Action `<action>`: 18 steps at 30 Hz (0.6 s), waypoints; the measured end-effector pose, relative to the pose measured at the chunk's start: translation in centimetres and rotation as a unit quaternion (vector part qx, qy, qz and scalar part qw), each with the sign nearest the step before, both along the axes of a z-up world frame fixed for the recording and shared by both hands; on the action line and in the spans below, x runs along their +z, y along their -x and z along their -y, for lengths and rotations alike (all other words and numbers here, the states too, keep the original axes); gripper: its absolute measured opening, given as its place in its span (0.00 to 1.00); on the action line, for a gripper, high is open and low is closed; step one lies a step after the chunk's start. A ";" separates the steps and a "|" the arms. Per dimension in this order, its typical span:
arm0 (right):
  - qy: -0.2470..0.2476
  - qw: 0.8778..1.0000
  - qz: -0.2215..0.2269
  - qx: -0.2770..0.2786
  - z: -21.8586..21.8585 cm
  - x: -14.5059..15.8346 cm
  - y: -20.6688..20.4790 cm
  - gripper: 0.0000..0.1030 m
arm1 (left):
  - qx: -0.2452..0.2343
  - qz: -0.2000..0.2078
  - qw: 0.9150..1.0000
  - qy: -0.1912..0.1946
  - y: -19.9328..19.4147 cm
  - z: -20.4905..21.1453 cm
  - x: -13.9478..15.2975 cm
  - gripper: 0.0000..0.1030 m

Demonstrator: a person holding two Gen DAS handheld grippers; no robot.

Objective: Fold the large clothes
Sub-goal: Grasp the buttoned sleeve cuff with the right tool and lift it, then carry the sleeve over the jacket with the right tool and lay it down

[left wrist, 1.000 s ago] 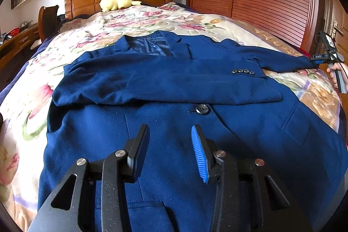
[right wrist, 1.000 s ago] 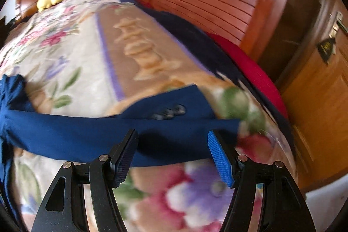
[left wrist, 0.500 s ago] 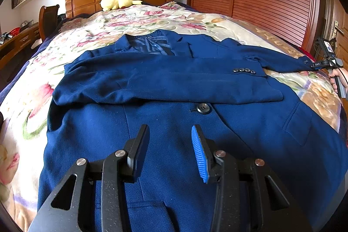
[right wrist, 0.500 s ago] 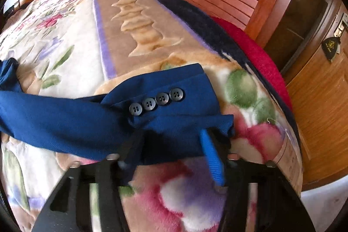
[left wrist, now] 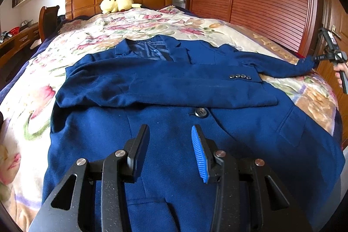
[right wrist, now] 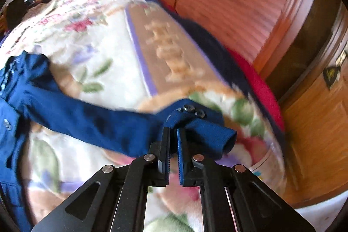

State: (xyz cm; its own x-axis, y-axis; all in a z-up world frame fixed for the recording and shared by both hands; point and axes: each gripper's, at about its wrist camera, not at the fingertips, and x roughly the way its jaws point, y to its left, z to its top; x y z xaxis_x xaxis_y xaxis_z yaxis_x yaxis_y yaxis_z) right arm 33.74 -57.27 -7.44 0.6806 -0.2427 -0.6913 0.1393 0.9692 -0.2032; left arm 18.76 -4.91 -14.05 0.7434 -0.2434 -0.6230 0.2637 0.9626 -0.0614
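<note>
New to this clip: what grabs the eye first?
A big navy blazer lies spread across the floral bedspread, one sleeve already folded across its chest. The right tool is shut on the other sleeve's cuff near the bed's edge, while the left tool hangs open over the blazer's lower front. A yellow plush toy sits by the headboard.

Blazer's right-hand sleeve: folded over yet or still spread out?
Spread. The sleeve stretches sideways off the blazer across the bed, its cuff pinched in the right gripper. The other sleeve lies folded across the chest.
</note>
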 end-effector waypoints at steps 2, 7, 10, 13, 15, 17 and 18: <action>0.008 1.000 0.016 0.014 -1.4 2.1 0.6 0.05 | -0.001 0.001 1.000 -0.001 0.3 -0.3 0.3 0.40; 0.037 0.996 0.053 0.060 -6.5 7.0 2.9 0.05 | 0.000 0.010 1.000 -0.001 1.2 -1.3 1.0 0.40; 0.055 0.991 0.074 0.096 -10.6 9.3 4.4 0.05 | 0.001 0.014 1.000 0.004 1.7 -2.0 1.4 0.40; 0.070 0.983 0.096 0.138 -15.0 11.5 5.8 0.05 | 0.002 0.018 1.000 0.009 2.2 -2.8 1.8 0.40; 0.081 0.977 0.108 0.166 -18.0 13.0 6.9 0.05 | 0.003 0.021 1.000 0.012 2.5 -3.3 2.0 0.40; 0.092 0.970 0.120 0.189 -20.6 13.9 7.7 0.04 | 0.005 0.023 1.000 0.015 2.8 -3.9 2.2 0.40; 0.096 0.967 0.125 0.199 -21.8 14.4 8.0 0.04 | 0.007 0.024 1.000 0.018 3.0 -4.4 2.4 0.40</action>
